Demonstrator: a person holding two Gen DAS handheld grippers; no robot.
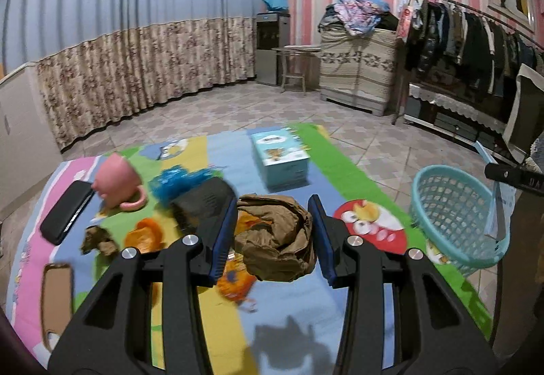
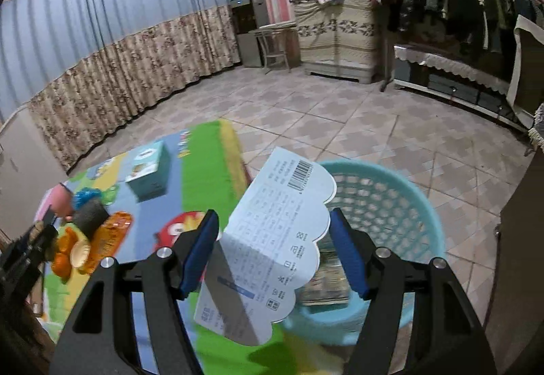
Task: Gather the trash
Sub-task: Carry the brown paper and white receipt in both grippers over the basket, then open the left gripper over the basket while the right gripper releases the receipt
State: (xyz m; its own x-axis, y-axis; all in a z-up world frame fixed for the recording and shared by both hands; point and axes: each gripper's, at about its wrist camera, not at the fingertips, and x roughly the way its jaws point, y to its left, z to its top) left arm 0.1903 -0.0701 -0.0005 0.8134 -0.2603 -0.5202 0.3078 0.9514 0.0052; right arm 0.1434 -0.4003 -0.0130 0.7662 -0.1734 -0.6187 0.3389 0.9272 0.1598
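Two grippers are in use above a bright cartoon mat [image 1: 343,171] that covers the counter. The left gripper [image 1: 276,234] has its fingers [image 1: 222,235] closed on a crumpled brown paper bag [image 1: 277,240], which fills the gap between the blue pads and is held above the mat. The right gripper [image 2: 273,254] grips a pale blue card [image 2: 272,256] with a barcode and scalloped edge; the card stands tilted between its fingers [image 2: 199,257], and its far end reaches over the rim of the teal basket [image 2: 418,205]. That basket sits just beside the mat's right edge, and a flat patterned packet [image 2: 326,279] lies on its bottom.

On the mat to the left lie a pink mug [image 1: 117,181] tipped on its side, a black case [image 1: 66,211], a blue crinkled wrapper [image 1: 176,181], a small brown paper scrap [image 1: 98,239] and orange peel [image 1: 144,235]. A light blue tissue box [image 1: 280,157] stands near the far edge. A dark brush-like thing [image 1: 204,201] lies just beside the left finger, blurred.
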